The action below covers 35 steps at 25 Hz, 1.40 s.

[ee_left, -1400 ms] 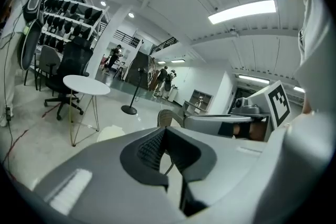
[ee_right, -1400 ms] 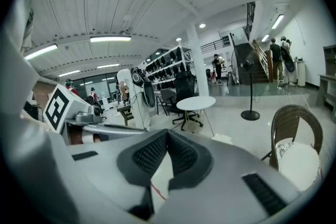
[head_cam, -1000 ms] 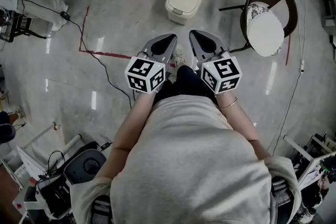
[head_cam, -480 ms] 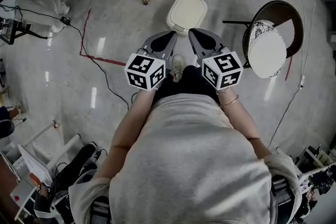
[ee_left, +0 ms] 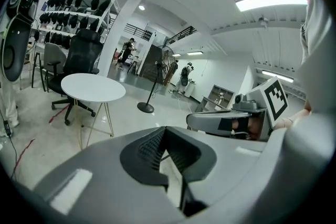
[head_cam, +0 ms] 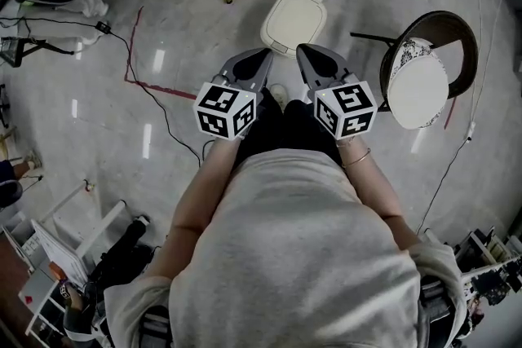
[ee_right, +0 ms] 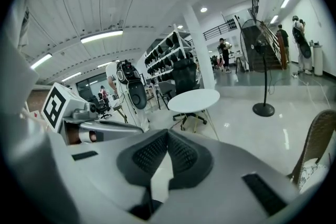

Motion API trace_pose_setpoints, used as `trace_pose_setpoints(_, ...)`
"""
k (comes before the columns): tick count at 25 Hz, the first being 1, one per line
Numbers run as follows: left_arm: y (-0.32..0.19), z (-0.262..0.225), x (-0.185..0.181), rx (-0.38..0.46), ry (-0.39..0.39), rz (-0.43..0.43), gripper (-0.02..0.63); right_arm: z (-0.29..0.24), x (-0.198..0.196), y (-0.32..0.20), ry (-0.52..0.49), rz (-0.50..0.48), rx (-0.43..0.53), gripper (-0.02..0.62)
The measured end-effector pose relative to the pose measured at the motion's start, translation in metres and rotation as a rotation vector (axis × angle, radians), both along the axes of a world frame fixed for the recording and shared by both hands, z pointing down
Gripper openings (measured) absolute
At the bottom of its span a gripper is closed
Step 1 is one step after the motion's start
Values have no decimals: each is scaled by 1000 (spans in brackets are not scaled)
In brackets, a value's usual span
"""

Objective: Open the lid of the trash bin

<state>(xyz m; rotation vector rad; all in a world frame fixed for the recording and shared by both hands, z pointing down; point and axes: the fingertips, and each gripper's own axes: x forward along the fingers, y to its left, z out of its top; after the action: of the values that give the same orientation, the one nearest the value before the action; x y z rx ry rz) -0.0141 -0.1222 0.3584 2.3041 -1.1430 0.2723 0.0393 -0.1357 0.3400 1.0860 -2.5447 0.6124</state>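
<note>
The right tongs (ee_right: 168,135) are closed. Their dark bumpy pads (ee_right: 152,153) touch at the tips, and nothing is between them. Lower down, a thin gap shows the shiny floor (ee_right: 236,128). On the left are the left tongs (ee_right: 118,131), with a black-and-white cube (ee_right: 55,106) on them. Past the tips stands a round white table (ee_right: 194,100), with a black chair (ee_right: 185,77) behind it. A tall fan (ee_right: 263,109) stands to the right. A brown woven chair (ee_right: 315,144) is at the right edge. Far back are shelves (ee_right: 165,52) full of dark things, and some people (ee_right: 224,52).
</note>
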Motion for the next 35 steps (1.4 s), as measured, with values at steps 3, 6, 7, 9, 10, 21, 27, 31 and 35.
trace_pose_setpoints(3, -6, 6, -4, -11, -8, -7, 5, 7, -2, -3, 9, 5, -10, 6)
trace_pose_setpoints(6, -13, 11, -7, -12, -17, -17, 5, 14, -4, -6, 20, 9, -23, 8)
trace_pose_setpoints(7, -15, 12, -9, -11, -20, -19, 5, 16, -6, -7, 24, 11, -27, 8)
trace_pose_setpoints(9, -18, 14, -15, -12, -22, -24, 5, 19, -11, -9, 33, 13, -33, 8)
trace_pose_setpoints(10, -20, 14, -17, -14, -19, -24, 5, 20, -13, -9, 38, 14, -36, 8)
trace_pose_setpoints(21, -17, 59, -26, -124, 17, 15, 5, 62, -30, -2, 115, 13, -111, 8)
trace_pose_setpoints(27, -13, 101, -30, -212, 48, 17, 5, 98, -38, -12, 147, 8, -141, 8)
trace_pose_setpoints(31, -15, 136, -38, -255, 52, -5, 5, 127, -38, -18, 152, 21, -175, 8)
trace_pose_setpoints(35, -21, 179, -43, -301, 55, -29, 5, 168, -37, -22, 151, 28, -220, 8)
